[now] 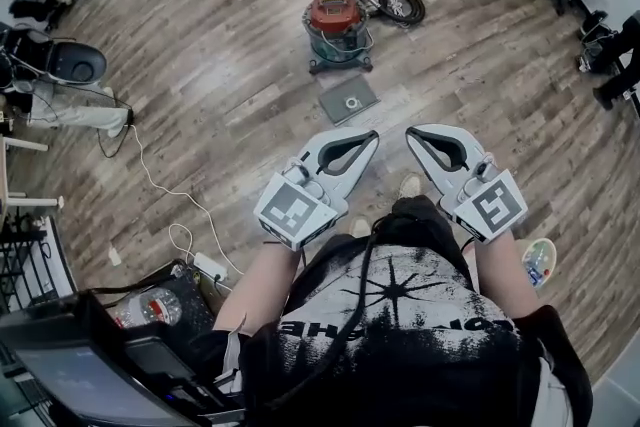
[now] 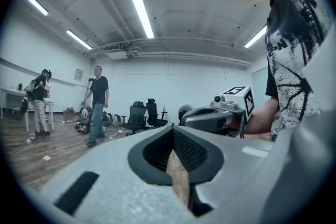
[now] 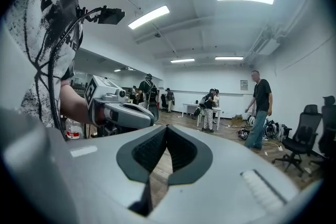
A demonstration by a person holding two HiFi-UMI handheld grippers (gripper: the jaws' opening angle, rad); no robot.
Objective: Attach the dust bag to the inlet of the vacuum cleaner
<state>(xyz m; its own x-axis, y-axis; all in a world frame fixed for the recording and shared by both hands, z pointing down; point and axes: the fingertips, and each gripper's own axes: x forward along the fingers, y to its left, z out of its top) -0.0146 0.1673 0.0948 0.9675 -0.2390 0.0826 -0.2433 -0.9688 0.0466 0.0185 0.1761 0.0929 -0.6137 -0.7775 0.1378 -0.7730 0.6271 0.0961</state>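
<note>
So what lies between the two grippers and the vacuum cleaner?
Only the flat grey dust bag, on the floor just short of the vacuum cleaner, as the head view shows.

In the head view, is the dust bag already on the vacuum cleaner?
No, the dust bag lies flat on the floor near the vacuum cleaner, apart from it.

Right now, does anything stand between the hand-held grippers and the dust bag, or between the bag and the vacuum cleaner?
Nothing visible. Only bare floor separates the left hand-held gripper and right hand-held gripper, both shut and empty, from the dust bag, which lies flat just before the vacuum cleaner. The hose lies beyond it.
</note>
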